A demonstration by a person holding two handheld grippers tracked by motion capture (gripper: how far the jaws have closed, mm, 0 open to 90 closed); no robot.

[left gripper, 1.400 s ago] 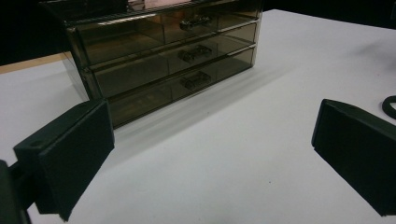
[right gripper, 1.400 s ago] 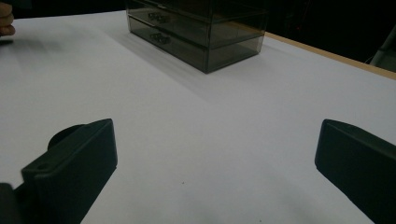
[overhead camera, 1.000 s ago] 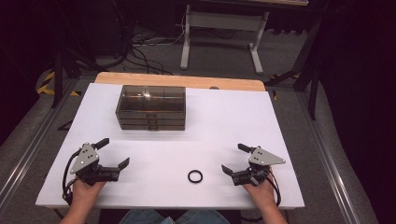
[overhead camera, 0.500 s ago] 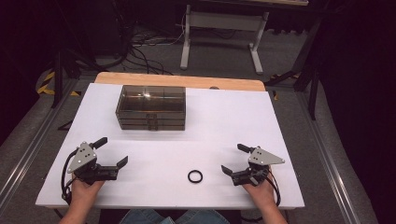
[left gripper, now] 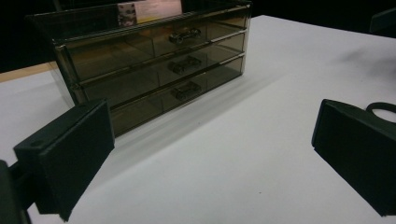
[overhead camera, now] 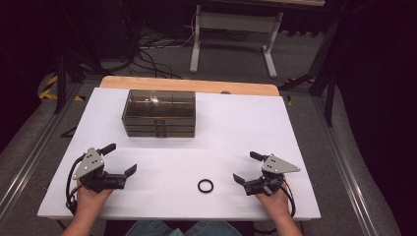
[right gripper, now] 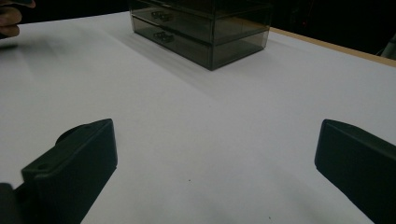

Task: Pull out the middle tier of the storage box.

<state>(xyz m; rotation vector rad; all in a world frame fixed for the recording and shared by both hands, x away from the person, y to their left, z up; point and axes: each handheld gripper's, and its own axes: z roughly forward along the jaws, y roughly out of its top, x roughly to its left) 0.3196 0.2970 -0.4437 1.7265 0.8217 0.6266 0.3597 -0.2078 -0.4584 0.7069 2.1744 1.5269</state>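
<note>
A smoky, see-through box of three drawers (overhead camera: 159,114) stands at the back middle of the white table (overhead camera: 236,132), handles facing me. A small black ring (overhead camera: 205,185) lies flat near the front edge, between the two hands. My left gripper (overhead camera: 120,158) is open at the front left, nothing between its jaws. My right gripper (overhead camera: 245,167) is open at the front right, a little right of the ring. The left gripper view has the drawer box (left gripper: 154,70) ahead and the ring (left gripper: 383,108) peeking over one jaw. From the right gripper view, the drawer box (right gripper: 201,28) sits far ahead.
A wooden strip (overhead camera: 192,85) runs along the table's far edge. Beyond it are a grey floor, cables (overhead camera: 147,49) and a white stand (overhead camera: 231,29). Metal rails (overhead camera: 29,157) flank the table. The other hand (right gripper: 9,16) shows at the right gripper view's top left.
</note>
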